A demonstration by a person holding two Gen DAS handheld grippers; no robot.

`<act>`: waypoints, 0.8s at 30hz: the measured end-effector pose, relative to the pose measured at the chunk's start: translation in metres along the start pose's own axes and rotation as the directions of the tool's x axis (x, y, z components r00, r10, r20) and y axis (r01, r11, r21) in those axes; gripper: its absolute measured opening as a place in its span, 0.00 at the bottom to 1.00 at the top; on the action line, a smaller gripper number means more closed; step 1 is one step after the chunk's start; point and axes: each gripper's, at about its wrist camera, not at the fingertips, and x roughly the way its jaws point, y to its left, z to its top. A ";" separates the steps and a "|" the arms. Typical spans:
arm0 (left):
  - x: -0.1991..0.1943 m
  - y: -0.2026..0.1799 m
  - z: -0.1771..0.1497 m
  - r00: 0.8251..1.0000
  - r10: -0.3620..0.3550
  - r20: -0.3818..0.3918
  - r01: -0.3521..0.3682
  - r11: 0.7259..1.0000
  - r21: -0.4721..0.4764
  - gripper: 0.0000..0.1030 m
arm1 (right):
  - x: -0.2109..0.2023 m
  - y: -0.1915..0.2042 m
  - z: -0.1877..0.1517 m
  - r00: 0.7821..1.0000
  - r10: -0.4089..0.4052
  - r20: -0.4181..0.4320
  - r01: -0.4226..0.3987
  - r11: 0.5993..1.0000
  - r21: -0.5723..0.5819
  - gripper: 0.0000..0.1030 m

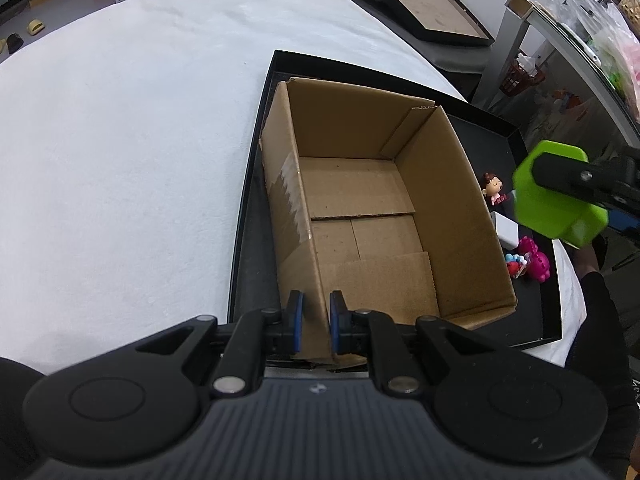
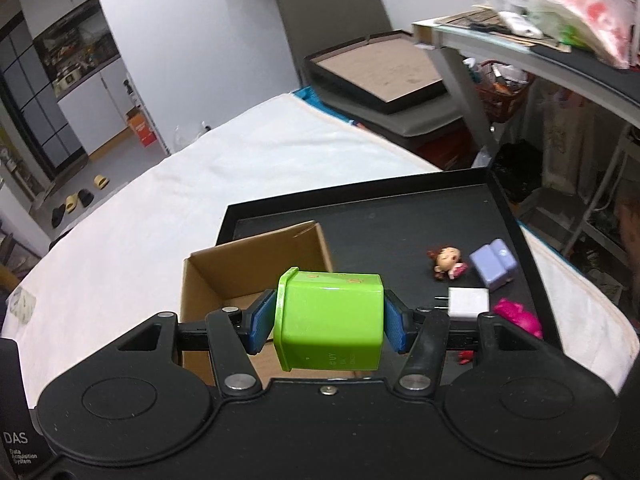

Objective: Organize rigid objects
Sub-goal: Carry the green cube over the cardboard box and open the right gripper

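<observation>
An open cardboard box (image 1: 360,208) stands in a black tray (image 1: 248,248) on a white-covered table. My left gripper (image 1: 316,312) is shut on the box's near left wall. My right gripper (image 2: 326,320) is shut on a green plastic cup (image 2: 332,320), held on its side above the tray, right of the box; the cup also shows in the left wrist view (image 1: 556,196). On the tray right of the box lie a small doll (image 2: 446,262), a lilac toy sofa (image 2: 494,266), a white charger (image 2: 468,302) and a pink toy (image 2: 520,318).
The white cloth (image 1: 120,160) covers the table left of the tray. A second framed tray (image 2: 380,76) rests on a chair beyond the table. A cluttered shelf (image 2: 540,40) stands at the right.
</observation>
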 end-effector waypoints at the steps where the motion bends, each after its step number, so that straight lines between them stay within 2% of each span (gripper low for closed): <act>1: 0.000 0.000 0.000 1.000 -0.002 -0.001 0.002 1.000 0.000 0.12 | 0.001 0.003 0.000 1.000 0.006 -0.004 -0.006 1.000 -0.005 0.53; 22: 0.002 0.010 0.005 0.999 -0.035 -0.017 0.035 0.999 -0.016 0.12 | 0.039 0.024 0.008 0.996 0.034 -0.087 -0.038 0.998 -0.045 0.53; 24: 0.001 0.010 0.006 1.000 -0.023 -0.001 0.023 1.000 -0.008 0.12 | 0.045 0.023 0.009 0.994 0.032 -0.100 -0.036 0.998 -0.044 0.53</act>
